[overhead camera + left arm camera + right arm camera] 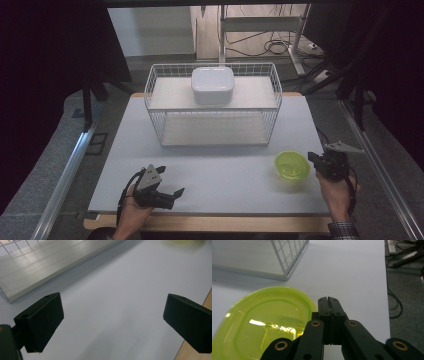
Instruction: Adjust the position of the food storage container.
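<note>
A translucent lime-green bowl [291, 165] sits empty on the white table [215, 175] at the front right. My right gripper [311, 157] is just to the bowl's right, held level and pointing left toward it. In the right gripper view its jaws [328, 300] are pressed together with nothing between them, beside the green bowl's [262, 327] rim. My left gripper [172, 180] rests at the front left with its jaws wide apart. The left gripper view has only bare table between its fingers [113, 306].
A white wire rack [212, 107] with two shelves stands at the back middle, and a white lidded container [213, 85] sits on its top shelf. The rack's corner [287, 255] lies beyond the bowl. Cables lie on the floor at the right.
</note>
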Tool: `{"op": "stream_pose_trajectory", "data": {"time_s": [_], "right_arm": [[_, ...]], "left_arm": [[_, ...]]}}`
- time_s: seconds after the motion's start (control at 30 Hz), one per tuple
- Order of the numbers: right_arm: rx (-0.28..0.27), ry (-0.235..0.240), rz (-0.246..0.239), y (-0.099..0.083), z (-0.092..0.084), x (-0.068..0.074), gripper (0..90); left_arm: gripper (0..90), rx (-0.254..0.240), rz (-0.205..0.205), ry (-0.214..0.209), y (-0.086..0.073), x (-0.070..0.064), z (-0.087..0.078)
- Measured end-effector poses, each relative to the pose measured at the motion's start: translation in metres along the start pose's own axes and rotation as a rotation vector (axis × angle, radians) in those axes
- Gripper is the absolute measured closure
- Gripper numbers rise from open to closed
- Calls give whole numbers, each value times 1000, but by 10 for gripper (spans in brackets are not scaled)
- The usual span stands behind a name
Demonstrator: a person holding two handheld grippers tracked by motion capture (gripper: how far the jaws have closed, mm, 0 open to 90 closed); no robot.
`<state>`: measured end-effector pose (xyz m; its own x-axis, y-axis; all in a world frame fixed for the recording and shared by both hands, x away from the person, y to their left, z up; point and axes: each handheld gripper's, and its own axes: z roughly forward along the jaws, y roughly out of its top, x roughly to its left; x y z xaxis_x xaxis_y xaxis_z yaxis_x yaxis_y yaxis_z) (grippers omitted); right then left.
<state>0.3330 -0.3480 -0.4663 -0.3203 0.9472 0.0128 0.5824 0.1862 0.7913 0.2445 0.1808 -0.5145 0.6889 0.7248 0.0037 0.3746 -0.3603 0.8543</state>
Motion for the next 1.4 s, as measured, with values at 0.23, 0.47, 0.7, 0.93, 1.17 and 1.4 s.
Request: {"op": "stream_pose_trajectory", "data": {"time_s": [0.23, 0.47, 0.7, 0.93, 1.17, 1.4], "right_arm": [[52, 2, 9, -7, 9, -5, 896], [74, 19, 19, -9, 11, 2, 896], [84, 39, 17, -9, 11, 15, 895], [100, 77, -4, -9, 13, 36, 893], [114, 131, -21, -9, 15, 57, 888], [125, 117, -11, -12, 12, 57, 861]], "left_arm": [[28, 10, -1, -1, -1, 0, 1], [28, 20, 6, -4, -1, -1, 3], [27, 23, 8, -6, -1, -2, 3], [28, 25, 12, -7, -1, -3, 3], [28, 28, 16, -10, 0, -3, 4], [28, 31, 20, -8, 0, -4, 4]]}}
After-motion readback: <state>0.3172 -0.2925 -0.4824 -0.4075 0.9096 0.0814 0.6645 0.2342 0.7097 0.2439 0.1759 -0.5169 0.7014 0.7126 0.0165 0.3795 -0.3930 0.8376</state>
